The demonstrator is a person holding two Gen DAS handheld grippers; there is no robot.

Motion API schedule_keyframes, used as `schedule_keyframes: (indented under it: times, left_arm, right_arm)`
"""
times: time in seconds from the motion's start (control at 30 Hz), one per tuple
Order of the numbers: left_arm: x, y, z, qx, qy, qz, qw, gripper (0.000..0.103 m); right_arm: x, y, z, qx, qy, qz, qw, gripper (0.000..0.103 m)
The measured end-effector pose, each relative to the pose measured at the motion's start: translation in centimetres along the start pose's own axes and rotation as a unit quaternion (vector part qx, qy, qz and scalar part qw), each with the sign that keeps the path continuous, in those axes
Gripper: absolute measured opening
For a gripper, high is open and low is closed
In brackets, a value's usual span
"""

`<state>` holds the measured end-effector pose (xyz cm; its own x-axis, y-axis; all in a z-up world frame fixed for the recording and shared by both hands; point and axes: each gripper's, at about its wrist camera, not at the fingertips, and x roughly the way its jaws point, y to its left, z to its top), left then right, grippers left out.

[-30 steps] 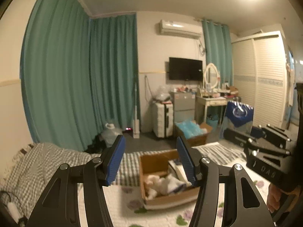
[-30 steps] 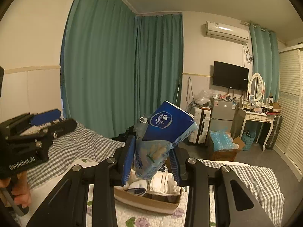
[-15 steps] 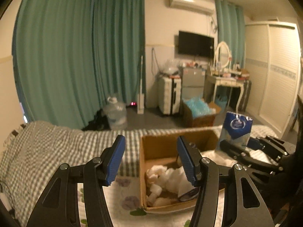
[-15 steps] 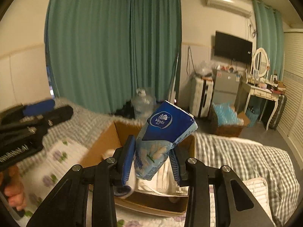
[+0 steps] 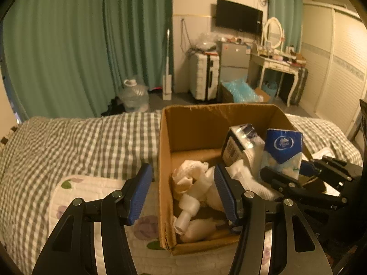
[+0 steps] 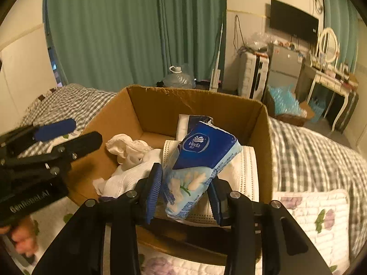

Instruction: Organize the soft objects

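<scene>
Jaws of the right gripper (image 6: 184,191) have just been opening around the blue Vinda tissue pack (image 6: 201,160), which is leaning tilted between the two pads; the left pad is sitting against the wrapper, while whether the right pad is pressing on it I cannot quite tell, since the pack is hiding that side. The pack is hanging over the near right part of the cardboard box (image 6: 195,105), just above a folded white quilted cloth (image 6: 243,171) lying inside.

Jaws of the left gripper (image 5: 183,190) are standing about half open with nothing between them, straddling the box's left wall, one pad outside over the floral quilt (image 5: 91,190) and one inside above the crumpled white cloths (image 5: 192,176).

Risks from here, as I judge them: with the grip loosening while the pack is tilting, it is liable to slip early and tip toward the box's near wall, or land on edge atop the cloth and roll. The left gripper's inner finger may also be snagging the loose cloths or nudging the light box across the soft bed.
</scene>
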<state>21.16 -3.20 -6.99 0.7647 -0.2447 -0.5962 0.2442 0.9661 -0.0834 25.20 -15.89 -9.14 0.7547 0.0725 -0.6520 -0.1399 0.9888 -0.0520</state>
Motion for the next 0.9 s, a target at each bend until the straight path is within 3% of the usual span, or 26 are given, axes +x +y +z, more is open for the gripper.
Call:
schedule_keyframes:
  times: [0.07, 0.2, 0.43, 0.53, 0.8, 0.87, 0.9]
  left_arm:
    - [-0.4, 0.1, 0.2, -0.005, -0.001, -0.001, 1.0, 0.056]
    - [-1.3, 0.6, 1.1, -0.015, -0.013, -0.006, 0.9998, 0.057]
    - [-4.3, 1.3, 2.6, -0.031, -0.053, -0.011, 0.998, 0.06]
    - [-6.4, 1.3, 3.4, -0.024, -0.088, 0.002, 0.9958, 0.079]
    - [-12.5, 0.6, 3.6, 0.019, -0.165, 0.03, 0.9857, 0.083]
    - [-14.2, 0.8, 3.6, 0.014, -0.182, 0.028, 0.9829, 0.088]
    - [-14.7, 0.8, 3.7, 0.012, -0.184, 0.026, 0.9825, 0.096]
  right_arm:
    - [-0.3, 0.3, -0.1, -0.014, -0.003, -0.012, 1.0, 0.044]
    - [-1.4, 0.9, -0.2, -0.03, -0.015, -0.019, 0.999, 0.067]
    - [-5.6, 0.6, 1.0, -0.031, -0.058, -0.033, 0.997, 0.072]
    - [-7.9, 0.4, 2.0, -0.024, -0.085, -0.039, 0.995, 0.077]
    - [-14.6, 0.4, 3.8, -0.013, -0.144, -0.048, 0.988, 0.091]
    - [-16.1, 0.5, 3.9, -0.009, -0.158, -0.058, 0.986, 0.095]
    - [-16.8, 0.2, 3.7, -0.004, -0.162, -0.062, 0.985, 0.098]
